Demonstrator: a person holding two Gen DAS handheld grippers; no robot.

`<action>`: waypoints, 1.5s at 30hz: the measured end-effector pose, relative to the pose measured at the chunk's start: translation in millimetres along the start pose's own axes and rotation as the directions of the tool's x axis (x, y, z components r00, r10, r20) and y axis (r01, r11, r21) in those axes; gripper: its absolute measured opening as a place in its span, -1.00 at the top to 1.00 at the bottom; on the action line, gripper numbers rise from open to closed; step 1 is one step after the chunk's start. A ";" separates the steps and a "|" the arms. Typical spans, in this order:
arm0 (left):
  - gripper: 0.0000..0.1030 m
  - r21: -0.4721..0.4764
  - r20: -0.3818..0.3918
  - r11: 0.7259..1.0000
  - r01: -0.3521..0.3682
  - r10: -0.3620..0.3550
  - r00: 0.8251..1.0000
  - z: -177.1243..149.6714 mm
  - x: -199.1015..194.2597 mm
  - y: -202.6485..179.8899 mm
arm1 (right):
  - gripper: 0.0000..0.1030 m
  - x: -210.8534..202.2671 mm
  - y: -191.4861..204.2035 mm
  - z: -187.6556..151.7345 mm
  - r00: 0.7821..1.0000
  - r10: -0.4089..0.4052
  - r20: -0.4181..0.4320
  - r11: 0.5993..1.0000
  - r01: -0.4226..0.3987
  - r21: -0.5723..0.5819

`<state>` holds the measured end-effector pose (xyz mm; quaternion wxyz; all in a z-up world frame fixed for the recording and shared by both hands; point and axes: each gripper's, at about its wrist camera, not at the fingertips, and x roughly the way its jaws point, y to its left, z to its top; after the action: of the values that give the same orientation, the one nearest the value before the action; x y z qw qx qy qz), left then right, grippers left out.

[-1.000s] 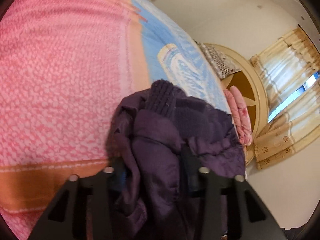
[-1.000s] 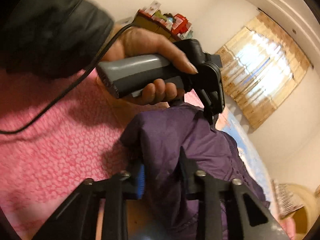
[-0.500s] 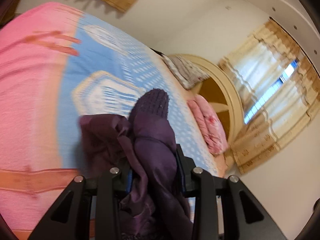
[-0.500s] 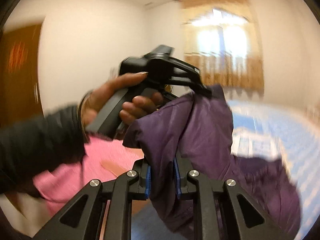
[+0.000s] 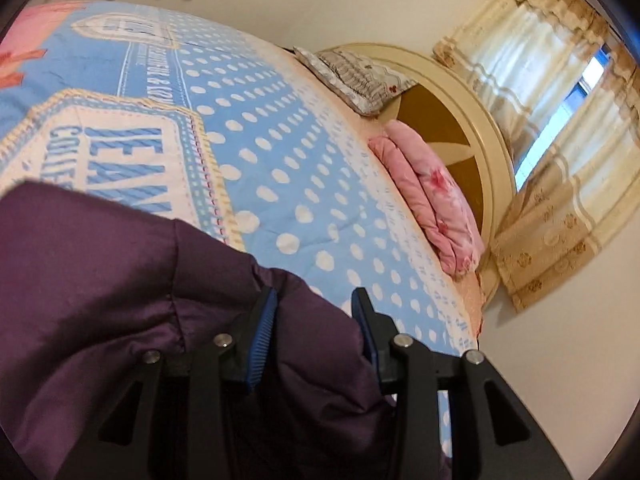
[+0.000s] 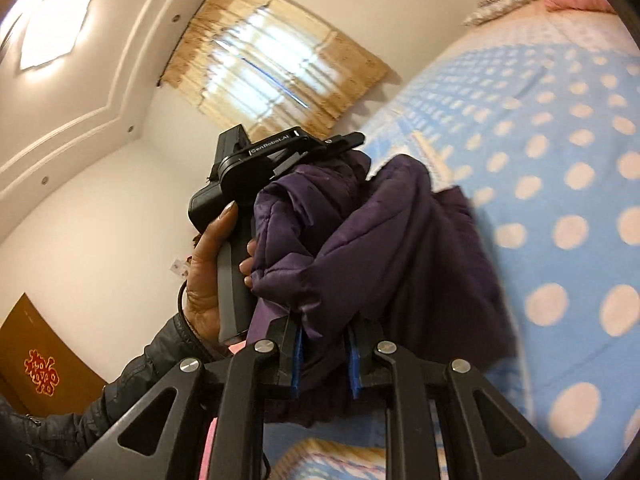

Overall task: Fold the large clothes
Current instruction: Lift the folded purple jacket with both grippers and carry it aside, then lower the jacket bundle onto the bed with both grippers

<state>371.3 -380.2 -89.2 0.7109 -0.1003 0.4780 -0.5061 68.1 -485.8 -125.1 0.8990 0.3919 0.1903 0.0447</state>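
Note:
A dark purple padded jacket [image 5: 100, 280] hangs bunched over a bed with a blue dotted cover [image 5: 300, 140]. My left gripper [image 5: 314, 300] has a thick fold of it between its blue pads, and its jaws are opening slightly while the pads still press the fabric. In the right wrist view the jacket [image 6: 380, 248] stretches between both tools. My right gripper [image 6: 323, 328] pinches another fold, and its jaws are easing open too. A hand [image 6: 204, 280] in a dark sleeve holds the left tool's grey handle, with jacket fabric draped over its front.
A folded pink quilt [image 5: 432, 200] and a patterned pillow [image 5: 360, 76] lie by the round cream headboard [image 5: 472, 120]. Curtained windows [image 5: 560, 120] are on the walls. The dotted cover [image 6: 560, 160] spreads wide to the right of the jacket.
Both grippers have swung with the jacket from above the pink part of the cover to above the blue dotted part. The right view has rolled strongly. The jacket stays gripped by both.

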 end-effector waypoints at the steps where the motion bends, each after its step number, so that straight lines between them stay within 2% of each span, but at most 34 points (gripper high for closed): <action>1: 0.23 -0.010 0.021 1.000 -0.002 0.002 1.000 -3.2 0.5 -0.2 | 0.46 -6.8 -3.1 -9.6 1.000 -0.019 0.009 1.000 0.019 -0.011; 3: 0.21 0.020 0.030 1.000 -0.022 0.022 0.999 -5.1 5.9 -9.1 | 0.20 -20.6 -1.1 -3.5 0.995 -0.090 0.051 0.994 0.093 -0.050; 4: 0.18 0.038 0.047 0.999 -0.038 0.037 0.998 -6.6 4.4 -14.7 | 0.13 -34.8 11.1 -11.2 0.990 -0.116 0.078 0.990 0.121 -0.071; 5: 0.17 0.048 0.057 0.998 -0.049 0.046 0.997 -7.7 3.2 -17.0 | 0.13 -42.9 22.0 -5.4 0.980 -0.152 0.125 0.980 0.166 -0.111; 7: 0.16 0.051 0.067 0.997 -0.057 0.053 0.996 -8.9 6.0 -17.7 | 0.13 -58.1 46.8 3.6 0.969 -0.152 0.192 0.963 0.190 -0.192; 10: 0.12 0.053 0.069 0.995 -0.080 0.077 0.995 -10.7 10.3 -18.0 | 0.13 -54.9 85.3 28.4 0.963 -0.154 0.223 0.913 0.225 -0.340; 11: 0.10 0.059 0.071 0.994 -0.095 0.090 0.993 -11.0 11.1 -19.5 | 0.13 -46.4 93.5 37.1 0.968 -0.158 0.196 0.902 0.222 -0.370; 14: 0.03 0.082 0.079 0.986 -0.145 0.138 0.987 -12.7 10.4 -24.6 | 0.13 -7.3 104.5 54.8 0.986 -0.160 0.042 0.902 0.163 -0.400; 16: -0.06 0.090 0.082 0.981 -0.174 0.167 0.983 -12.3 9.6 -27.1 | 0.13 21.5 99.7 53.5 0.977 -0.204 -0.066 0.890 0.157 -0.428; 18: -0.13 0.091 0.093 0.978 -0.188 0.179 0.979 -10.5 4.4 -25.7 | 0.18 40.1 84.9 52.2 0.957 -0.278 -0.085 0.873 0.214 -0.439; 21: -0.38 0.042 0.158 0.976 -0.214 0.205 0.966 -4.7 -27.4 -16.8 | 0.24 44.6 59.5 47.3 0.945 -0.296 -0.137 0.897 0.225 -0.381; 23: -0.47 0.043 0.196 0.961 -0.274 0.261 0.945 -6.2 -46.4 -16.3 | 0.24 45.6 52.8 42.8 0.933 -0.330 -0.140 0.883 0.252 -0.397; 24: -0.50 0.057 0.225 0.945 -0.323 0.303 0.926 -11.3 -60.6 -18.5 | 0.24 43.3 48.1 40.7 0.934 -0.328 -0.141 0.886 0.253 -0.388; 26: -0.78 0.062 0.267 0.926 -0.372 0.343 0.900 -26.8 -77.3 -19.6 | 0.24 41.0 40.2 41.8 0.935 -0.319 -0.154 0.897 0.246 -0.368; 27: -0.83 0.060 0.286 0.908 -0.415 0.382 0.878 -38.7 -83.8 -18.4 | 0.24 43.9 39.3 44.7 0.935 -0.319 -0.156 0.897 0.245 -0.368; 30: -0.87 0.045 0.304 0.866 -0.497 0.463 0.833 -70.5 -82.7 -2.8 | 0.24 37.9 49.2 49.8 0.931 -0.333 -0.148 0.888 0.257 -0.382; 32: -0.91 0.008 0.293 0.859 -0.511 0.487 0.823 -81.5 -71.4 10.3 | 0.24 32.8 70.2 54.8 0.941 -0.328 -0.087 0.871 0.265 -0.415; 34: -0.92 -0.022 0.321 0.847 -0.531 0.509 0.799 -82.5 -70.2 12.3 | 0.20 32.2 91.5 63.0 0.941 -0.336 -0.032 0.842 0.285 -0.459; 36: -0.93 -0.018 0.321 0.845 -0.535 0.512 0.797 -79.2 -67.5 9.6 | 0.20 42.7 108.8 76.7 0.943 -0.332 -0.011 0.818 0.282 -0.502; 38: -0.94 0.007 0.326 0.821 -0.571 0.538 0.777 -77.9 -62.4 3.4 | 0.20 55.0 119.8 91.8 0.942 -0.336 0.008 0.804 0.291 -0.519; 41: -0.94 0.036 0.340 0.791 -0.611 0.565 0.752 -77.9 -57.7 -4.5 | 0.20 79.5 125.4 106.2 0.956 -0.286 -0.068 0.829 0.211 -0.518; 43: -0.94 0.038 0.336 0.791 -0.610 0.565 0.754 -77.7 -58.3 -0.8 | 0.20 98.9 120.5 106.4 0.946 -0.297 -0.132 0.836 0.191 -0.515; 45: -0.94 0.035 0.331 0.793 -0.608 0.564 0.756 -79.3 -60.5 2.3 | 0.20 117.3 107.5 105.1 0.923 -0.349 -0.161 0.820 0.217 -0.530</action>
<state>308.9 -302.8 -97.1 0.9034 0.0286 0.3332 -0.2683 223.5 -457.1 -18.4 0.9346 0.1027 0.3406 0.0068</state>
